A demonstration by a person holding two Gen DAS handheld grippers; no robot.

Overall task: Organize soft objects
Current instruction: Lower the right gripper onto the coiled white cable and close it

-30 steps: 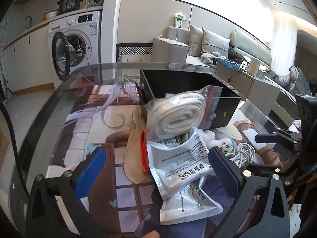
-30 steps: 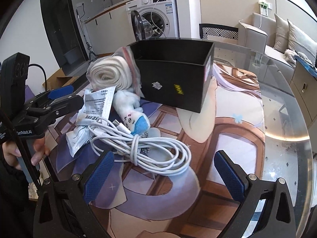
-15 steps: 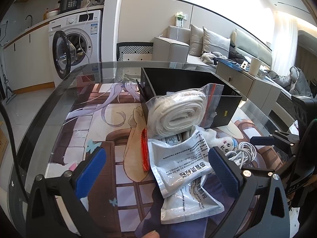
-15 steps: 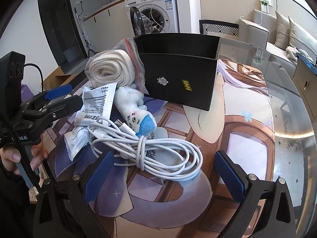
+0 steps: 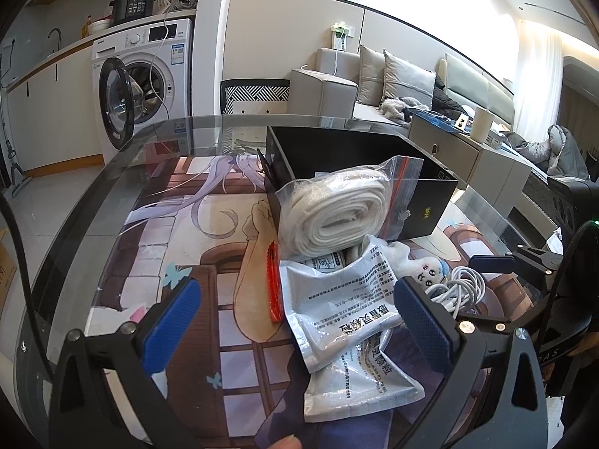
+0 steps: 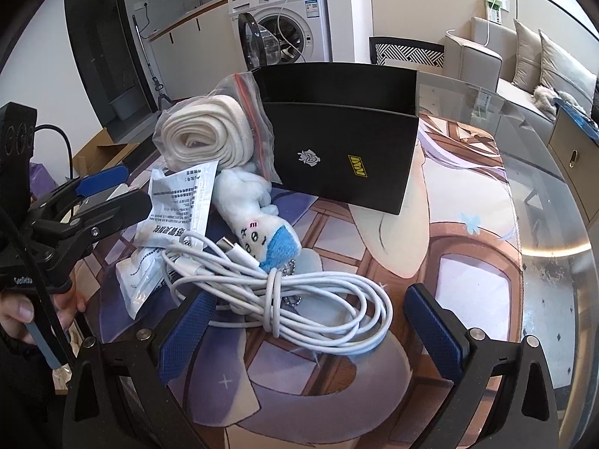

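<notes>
You've got a glass table [image 5: 123, 172] w/ a printed anime mat [image 6: 468, 247] covering most of it. On the mat: black box [image 6: 344, 172] toward the far edge, bagged white roll [image 5: 333, 213] leaning against it, foil pouches [image 5: 344, 307], plush toy [image 6: 258, 220] & coiled white cable [image 6: 299, 299] nearer your edge.

A bagged roll of white cloth [image 6: 204, 142] leans against the black box [image 6: 344, 172]. In front of the box lie two foil pouches [image 5: 344, 299], a plush toy [image 6: 258, 220] (blue-tipped) and a coiled white cable [image 6: 299, 299].
</notes>
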